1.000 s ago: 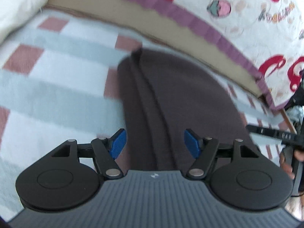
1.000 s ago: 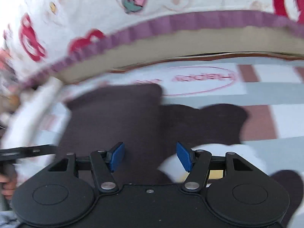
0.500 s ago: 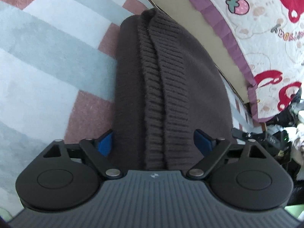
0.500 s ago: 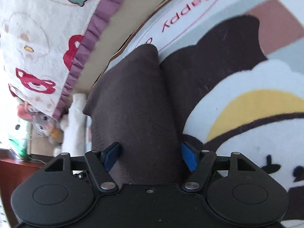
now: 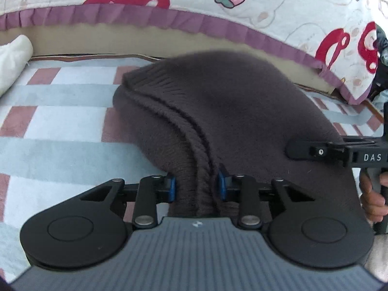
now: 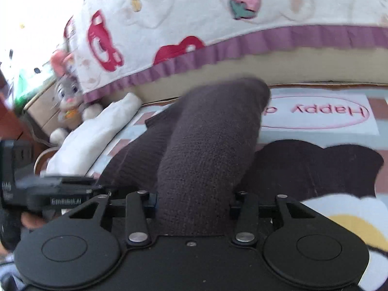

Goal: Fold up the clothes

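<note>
A dark brown knitted garment (image 5: pixel 230 101) lies folded on a checked rug (image 5: pixel 60 121). My left gripper (image 5: pixel 196 185) is shut on its ribbed edge, with the blue pads pressed into the bunched knit. My right gripper (image 6: pixel 192 203) is shut on another thick fold of the same garment (image 6: pixel 211 140), which rises from the jaws toward the bed. The right gripper's body also shows in the left wrist view (image 5: pixel 339 152), at the garment's right side. The left gripper's body shows in the right wrist view (image 6: pixel 36 194).
A bed with a white printed cover and purple frill (image 5: pixel 194 19) runs along the far side. A white cloth (image 6: pixel 97 131) lies at the left. A plush rabbit (image 6: pixel 68 101) sits by a cabinet. The rug shows a cartoon print (image 6: pixel 339 218) and "Happy" lettering (image 6: pixel 327 111).
Both grippers have closed on the garment's near edge, having straddled it open half a second ago. Both views have swung to face the bed, with the garment lifted.
</note>
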